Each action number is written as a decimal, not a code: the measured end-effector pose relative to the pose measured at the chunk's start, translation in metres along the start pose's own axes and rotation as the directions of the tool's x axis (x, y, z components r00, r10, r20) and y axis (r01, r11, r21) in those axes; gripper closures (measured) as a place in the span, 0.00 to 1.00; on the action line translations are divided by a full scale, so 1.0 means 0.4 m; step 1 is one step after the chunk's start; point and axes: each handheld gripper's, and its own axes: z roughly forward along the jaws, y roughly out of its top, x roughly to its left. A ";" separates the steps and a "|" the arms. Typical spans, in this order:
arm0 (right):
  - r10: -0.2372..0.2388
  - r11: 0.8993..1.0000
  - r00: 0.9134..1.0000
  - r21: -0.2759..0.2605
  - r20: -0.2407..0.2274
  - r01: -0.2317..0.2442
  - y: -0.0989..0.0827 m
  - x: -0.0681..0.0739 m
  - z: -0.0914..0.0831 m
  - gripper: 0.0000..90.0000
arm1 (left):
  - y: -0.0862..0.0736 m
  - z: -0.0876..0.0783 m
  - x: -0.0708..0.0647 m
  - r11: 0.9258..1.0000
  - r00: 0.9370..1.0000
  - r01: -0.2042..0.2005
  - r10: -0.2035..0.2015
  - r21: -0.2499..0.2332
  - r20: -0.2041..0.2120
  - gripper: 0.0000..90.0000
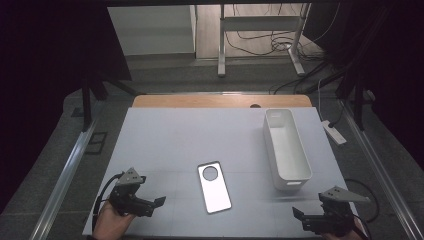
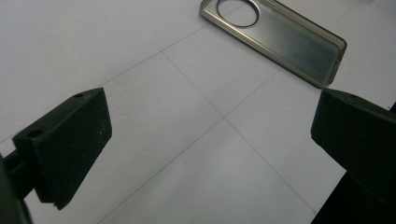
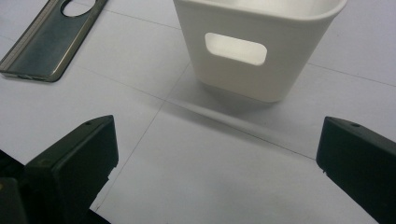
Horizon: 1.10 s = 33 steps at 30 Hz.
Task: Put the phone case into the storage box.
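Clear phone case (image 1: 214, 186) flat on table, near white bin (image 1: 286, 148).

Bare counter (image 1: 165, 145) is being left open between the left tongs (image 1: 150, 206) and the phone case (image 1: 214, 187), lying flat mid-counter. Ahead of the right tongs (image 1: 305, 220), the way is being blocked by the white bin (image 1: 287, 149); a clear lane is being kept between case and bin.

- White table top (image 1: 170, 145) with faint grid lines; wooden edge (image 1: 220, 101) at far side.
- Grey floor (image 1: 170, 80) beyond; metal desk frame (image 1: 260, 22) and loose cables (image 1: 265, 42) far right.
- Dark curtains (image 1: 45, 45) left and right.
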 end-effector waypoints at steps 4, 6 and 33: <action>-0.001 1.000 1.000 0.000 0.000 0.001 0.000 0.000 0.000 0.00 | 0.014 0.009 -0.003 1.000 1.000 -0.012 0.012 0.007 0.006 0.00; 0.000 1.000 1.000 -0.001 -0.001 0.000 0.000 0.000 0.000 0.00 | 0.027 0.018 -0.006 1.000 1.000 -0.023 0.023 0.013 0.011 0.00; 0.001 1.000 1.000 0.005 -0.005 -0.001 0.000 -0.001 0.001 0.00 | 0.121 0.086 -0.033 0.996 0.995 -0.080 0.077 0.046 0.066 0.00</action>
